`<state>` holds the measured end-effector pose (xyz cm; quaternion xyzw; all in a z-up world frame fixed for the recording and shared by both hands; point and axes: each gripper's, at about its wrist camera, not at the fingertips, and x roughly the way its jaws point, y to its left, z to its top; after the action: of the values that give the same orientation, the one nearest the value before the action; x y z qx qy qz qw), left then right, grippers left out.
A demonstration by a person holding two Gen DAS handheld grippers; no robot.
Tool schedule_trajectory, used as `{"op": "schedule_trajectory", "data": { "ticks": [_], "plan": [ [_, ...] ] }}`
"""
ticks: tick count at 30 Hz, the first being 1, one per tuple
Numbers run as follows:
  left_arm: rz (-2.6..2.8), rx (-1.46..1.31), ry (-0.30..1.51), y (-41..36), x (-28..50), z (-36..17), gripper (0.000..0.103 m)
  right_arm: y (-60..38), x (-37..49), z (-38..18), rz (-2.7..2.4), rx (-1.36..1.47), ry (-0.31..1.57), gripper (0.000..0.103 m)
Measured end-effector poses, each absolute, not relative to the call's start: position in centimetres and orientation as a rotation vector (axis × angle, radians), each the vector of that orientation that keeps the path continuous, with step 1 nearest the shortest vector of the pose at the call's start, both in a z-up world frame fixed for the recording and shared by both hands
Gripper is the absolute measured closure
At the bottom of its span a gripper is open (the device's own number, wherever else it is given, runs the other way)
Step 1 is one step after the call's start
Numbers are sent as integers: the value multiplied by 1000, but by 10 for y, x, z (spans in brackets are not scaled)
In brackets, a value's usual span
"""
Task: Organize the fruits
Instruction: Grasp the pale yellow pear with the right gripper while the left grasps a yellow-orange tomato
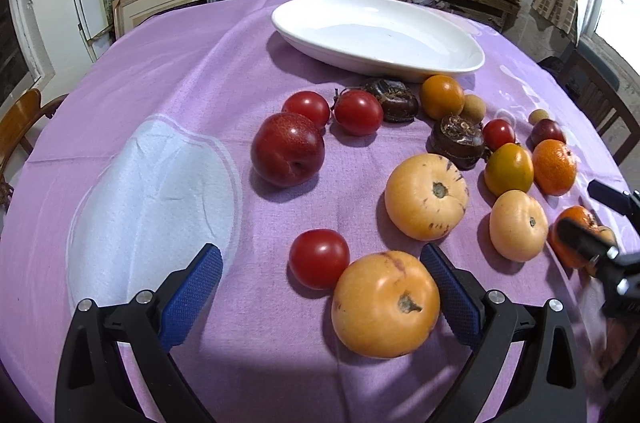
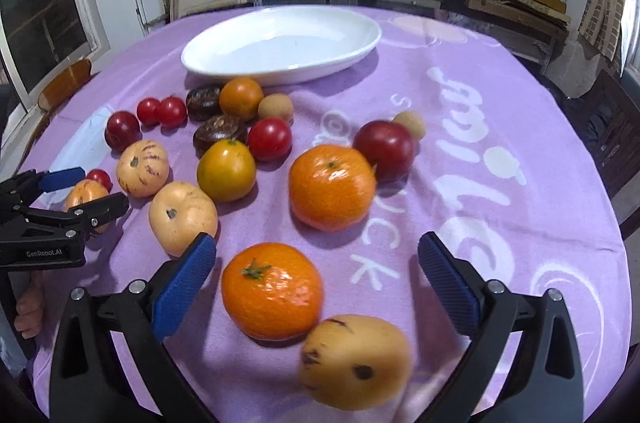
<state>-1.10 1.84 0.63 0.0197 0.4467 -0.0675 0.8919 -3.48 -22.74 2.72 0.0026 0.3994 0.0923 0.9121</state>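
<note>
My left gripper [image 1: 324, 289] is open low over the purple cloth. A yellow-orange melon-like fruit [image 1: 386, 304] lies between its blue pads, against the right pad [image 1: 452, 297], with a small red tomato [image 1: 319, 258] just ahead. My right gripper [image 2: 316, 285] is open too, around a tangerine [image 2: 272, 291] that touches neither pad. A blurred yellow fruit [image 2: 356, 361] lies just below that tangerine. The white oval plate [image 1: 378, 31] [image 2: 280, 43] stands at the far side with nothing in it. Each gripper shows in the other's view: the right gripper [image 1: 596, 219], the left gripper [image 2: 84, 193].
Several fruits lie scattered between the grippers and the plate: a red plum [image 1: 287, 149], tomatoes, dark brown fruits [image 1: 460, 141], pale melons [image 1: 426, 197], a second tangerine [image 2: 332, 187]. A wooden chair [image 1: 20, 119] stands left, shelves behind the table. A hand [image 2: 28, 311] holds the left gripper.
</note>
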Motion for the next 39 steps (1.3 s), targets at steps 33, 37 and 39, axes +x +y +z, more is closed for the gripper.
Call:
{"op": "schedule_trajectory", "data": {
  "ticks": [33,37,39],
  "plan": [
    [-413,68,903,-6,-37,11,59,-285,-80,40,334,125,699,4],
    [-419,75,880,-5,-42,9,59,-268,-84,37,388,45,732,39],
    [-420,82,874,-6,-42,9,59,-258,-82,32,404,8,777,48]
  ]
}}
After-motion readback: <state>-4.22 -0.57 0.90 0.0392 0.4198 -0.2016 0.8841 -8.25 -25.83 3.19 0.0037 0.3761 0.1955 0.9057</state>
